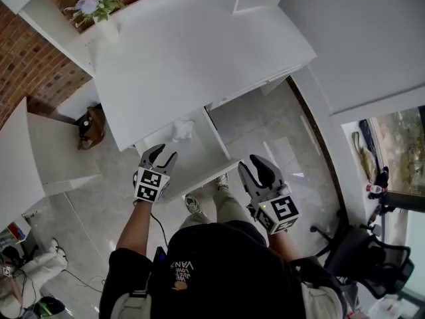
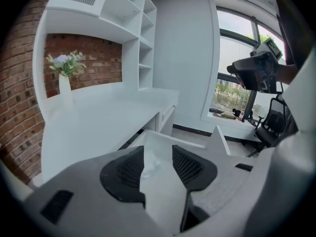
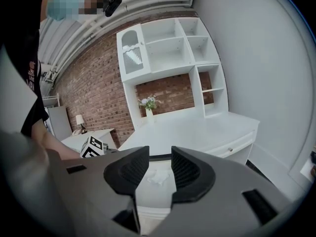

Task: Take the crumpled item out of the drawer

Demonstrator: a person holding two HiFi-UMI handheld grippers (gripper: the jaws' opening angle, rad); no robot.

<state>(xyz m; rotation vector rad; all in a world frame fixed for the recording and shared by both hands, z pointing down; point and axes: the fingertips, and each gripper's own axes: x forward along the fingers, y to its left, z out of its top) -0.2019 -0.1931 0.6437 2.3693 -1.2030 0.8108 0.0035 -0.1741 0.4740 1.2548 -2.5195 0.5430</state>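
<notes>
The white desk's drawer (image 1: pixel 211 153) stands pulled open, and a crumpled white item (image 1: pixel 182 130) lies in its far end. Just over the drawer's near left corner my left gripper (image 1: pixel 163 155) is open and holds nothing. In the left gripper view the crumpled item (image 2: pixel 150 164) shows between the black pads, farther ahead inside the drawer (image 2: pixel 197 144). My right gripper (image 1: pixel 251 165) is open and empty, to the right of the drawer's front. The right gripper view shows the crumpled item (image 3: pixel 159 177) in the gap of the gripper (image 3: pixel 160 172), well beyond the tips.
A vase of flowers (image 1: pixel 99 5) stands at the back left of the white desk top (image 1: pixel 192 52). A brown bag (image 1: pixel 91 126) sits on the floor left of the desk. An office chair (image 1: pixel 372 264) is at the right. White shelves (image 3: pixel 173 48) rise behind the desk.
</notes>
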